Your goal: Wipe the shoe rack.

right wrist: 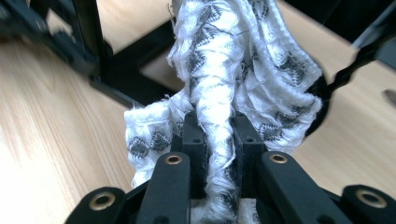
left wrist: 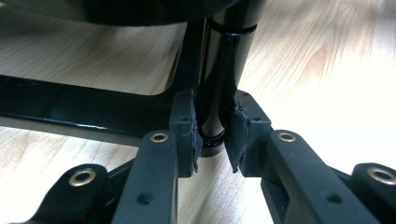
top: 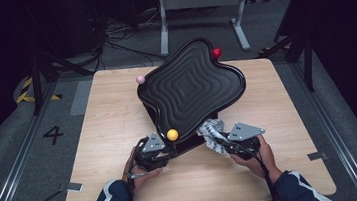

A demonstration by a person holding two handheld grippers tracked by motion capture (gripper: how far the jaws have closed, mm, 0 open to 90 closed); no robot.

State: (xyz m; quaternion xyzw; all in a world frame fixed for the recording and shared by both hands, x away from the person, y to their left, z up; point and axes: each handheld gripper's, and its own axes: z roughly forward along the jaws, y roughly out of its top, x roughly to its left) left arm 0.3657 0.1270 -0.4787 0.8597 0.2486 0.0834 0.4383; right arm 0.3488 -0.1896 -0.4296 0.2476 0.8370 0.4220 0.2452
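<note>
The person is sitting at the near edge of the wooden table [top: 118, 122], a gripper in each hand, and both are working right under the near side of the black ridged tray [top: 190, 86]. The tray is standing raised on a black frame near the middle of the table, tilting a little, with a yellow ball [top: 172, 135] sitting at its near corner, a pink ball [top: 140, 79] at its far left corner and a red ball [top: 216, 52] at its far right corner.

The left gripper [top: 153, 152] is sitting just near and left of the yellow ball. In the left gripper view its jaws are clamping on a glossy black post [left wrist: 219, 93] of the frame; the post is standing upright between the two pads [left wrist: 186, 135], both pressing on its lower end, with the black frame bar [left wrist: 84, 109] running off to the left behind it.

The right gripper [top: 224, 143] is working at the near right of the tray. Its jaws are pinching a white patterned cloth [right wrist: 233, 70]: a twisted strand of it is running straight down between the pads [right wrist: 195, 140], while the rest is bunching up above and spilling out to both sides of the jaws. From above, the cloth [top: 212, 129] is showing just beside the tray's near right edge, between the tray and the right hand [top: 255, 155]
</note>
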